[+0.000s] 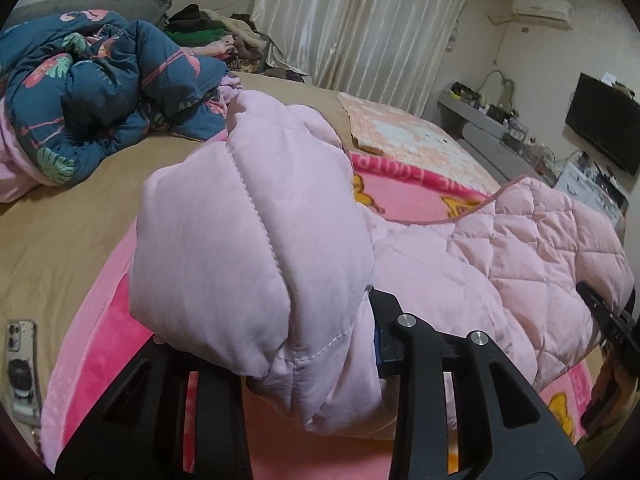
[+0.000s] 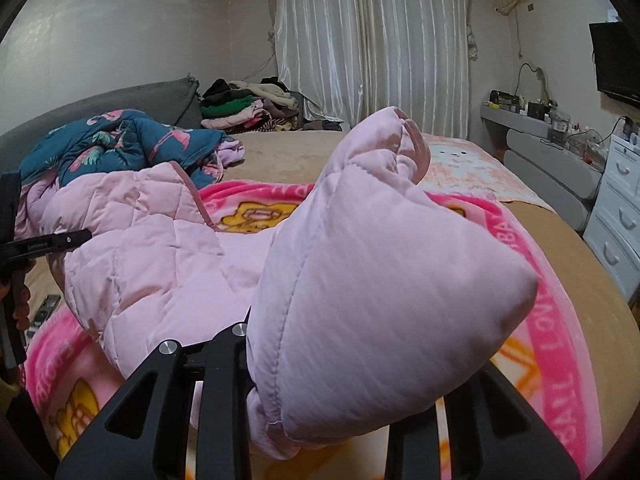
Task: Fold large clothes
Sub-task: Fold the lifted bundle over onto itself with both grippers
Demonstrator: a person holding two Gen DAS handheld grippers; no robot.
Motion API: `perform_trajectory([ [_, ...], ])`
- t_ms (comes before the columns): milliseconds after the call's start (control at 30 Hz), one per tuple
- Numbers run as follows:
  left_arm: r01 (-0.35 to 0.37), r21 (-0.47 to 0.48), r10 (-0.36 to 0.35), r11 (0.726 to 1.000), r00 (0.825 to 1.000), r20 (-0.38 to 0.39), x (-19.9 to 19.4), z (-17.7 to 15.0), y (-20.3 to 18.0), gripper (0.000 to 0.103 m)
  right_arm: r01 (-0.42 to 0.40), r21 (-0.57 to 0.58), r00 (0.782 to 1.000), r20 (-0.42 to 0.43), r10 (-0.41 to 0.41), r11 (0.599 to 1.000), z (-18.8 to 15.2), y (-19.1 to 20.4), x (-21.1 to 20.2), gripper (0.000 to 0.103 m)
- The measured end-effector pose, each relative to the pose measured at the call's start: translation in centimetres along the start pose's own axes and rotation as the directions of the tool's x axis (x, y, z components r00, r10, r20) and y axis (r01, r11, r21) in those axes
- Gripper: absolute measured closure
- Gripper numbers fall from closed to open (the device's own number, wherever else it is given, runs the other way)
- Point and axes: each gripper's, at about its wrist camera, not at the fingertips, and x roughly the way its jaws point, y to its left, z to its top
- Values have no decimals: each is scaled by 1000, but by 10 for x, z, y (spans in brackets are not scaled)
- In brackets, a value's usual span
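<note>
Fabric of the pink quilted coat bulges between the fingers of the left hand-held gripper, which is closed on it and holds it lifted over the pink blanket on the bed. The right hand-held gripper is likewise closed on another puffy fold. A blue floral duvet lies at ten o'clock, well apart.

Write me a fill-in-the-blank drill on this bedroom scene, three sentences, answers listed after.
1. Both grippers hold a padded jacket whose color is ____.
2. The blanket under it has a border colored hot ____.
3. The crumpled quilt printed with flamingos has a ground color of dark ____.

Missing words: pink; pink; blue
</note>
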Motion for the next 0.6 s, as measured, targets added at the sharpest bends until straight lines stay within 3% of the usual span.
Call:
perform_trajectory([
  [600,-33,46,35,998,998,-42,-44,-60,2,76,21,21,999,-34,-21,1000,-54,13,-59,76],
])
